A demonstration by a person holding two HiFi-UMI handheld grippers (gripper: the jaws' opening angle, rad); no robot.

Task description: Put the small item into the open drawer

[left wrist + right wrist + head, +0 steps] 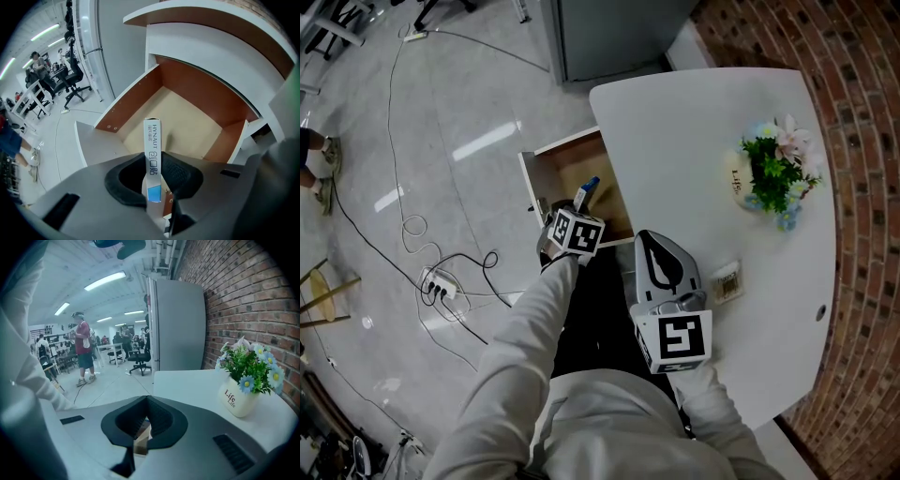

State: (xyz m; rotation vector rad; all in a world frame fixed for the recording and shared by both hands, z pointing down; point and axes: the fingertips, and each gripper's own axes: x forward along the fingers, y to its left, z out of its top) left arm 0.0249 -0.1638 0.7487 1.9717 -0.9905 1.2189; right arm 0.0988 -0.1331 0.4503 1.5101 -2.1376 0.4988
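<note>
A slim white box with a blue end (153,150) stands upright between the pads of my left gripper (154,171), which is shut on it. That gripper (581,204) hangs over the near end of the open wooden drawer (187,117), and the box (587,190) points down into it. The drawer (567,169) sticks out from under the white table's left edge and looks bare inside. My right gripper (653,242) hovers over the table's front part, jaws shut with nothing in them (146,420).
A white table (694,141) carries a flower pot (772,176) at the right and a small flat packet (727,281) near my right gripper. A power strip with cables (439,281) lies on the floor at the left. A brick wall runs along the right.
</note>
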